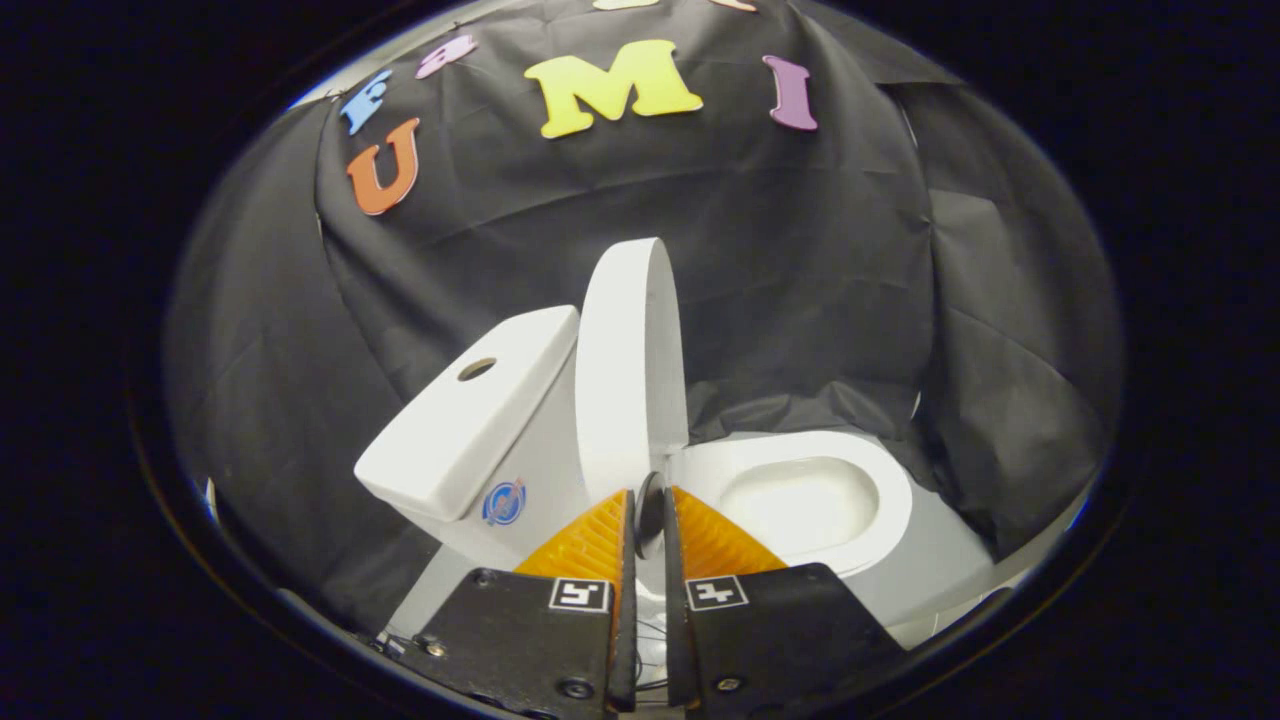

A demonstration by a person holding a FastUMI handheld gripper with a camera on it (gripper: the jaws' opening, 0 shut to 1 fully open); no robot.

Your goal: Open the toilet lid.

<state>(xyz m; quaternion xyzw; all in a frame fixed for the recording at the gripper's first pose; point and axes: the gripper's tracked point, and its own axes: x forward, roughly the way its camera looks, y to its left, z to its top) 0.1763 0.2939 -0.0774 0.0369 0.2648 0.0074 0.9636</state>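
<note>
A: Where is the toilet lid (pixel 630 370) at this moment?

B: It stands upright, almost vertical, with its thin edge turned toward the camera. Its back side is just beside the tank (pixel 470 420), which is at the left of it. I cannot tell if the two really touch.

A: And the bowl?

B: The bowl (pixel 800 500) is uncovered, at the right of the lid. Its white rim and the hollow inside are both plain to see. The black cloth (pixel 800 280) of the booth hangs behind the toilet and folds down around the bowl.

A: How does the gripper (pixel 648 515) sit?

B: It points forward at the foot of the lid, near the hinge (the lowest part of the lid, where it meets the bowl). The two fingers (pixel 590 540) come up from below, close together, and only a narrow gap is between them.

A: Are they holding something?

B: In the gap I see a small dark rounded piece, just at the tips. It seems to be the lower edge of the lid, but I am not sure of this. So I cannot tell whether both fingers press on it or only stand beside it.

A: Anything else on the toilet?

B: The tank has a round hole on its top cover and a small blue round sticker (pixel 503 502) on its side, just ahead of the left finger.
</note>
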